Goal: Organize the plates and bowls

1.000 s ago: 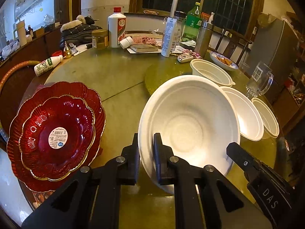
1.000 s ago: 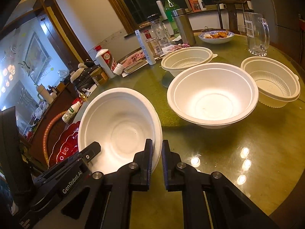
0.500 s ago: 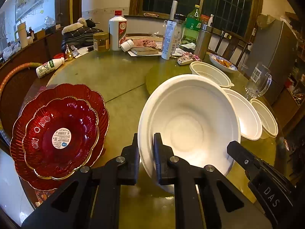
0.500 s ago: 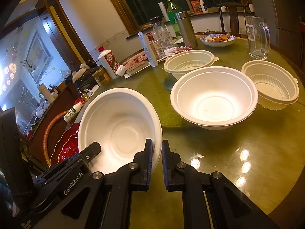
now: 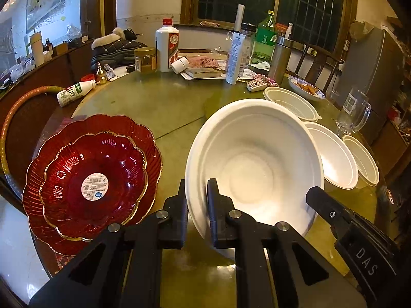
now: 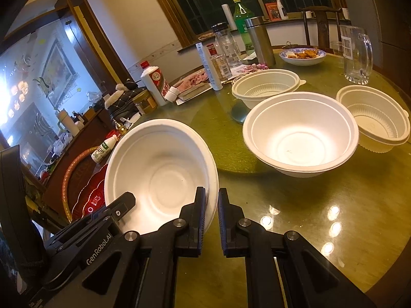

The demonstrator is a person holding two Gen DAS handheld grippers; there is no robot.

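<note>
Both claws are gripping one white paper bowl (image 5: 257,169) by its rim, the left claw (image 5: 196,205) pinching the near-left edge and the right claw (image 6: 212,210) pinching the opposite edge, holding it tilted above the green table (image 6: 321,205). A second white bowl (image 6: 300,133) is sitting just beyond, between two ribbed plastic bowls (image 6: 375,118), while two stacked red scalloped plates (image 5: 92,179) are lying at the table's left edge.

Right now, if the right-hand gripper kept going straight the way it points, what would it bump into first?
The right gripper is shut on the rim of the tilted white bowl, so that goes along. Past it, probably the green table, short of the second white bowl; depth is unclear.
</note>
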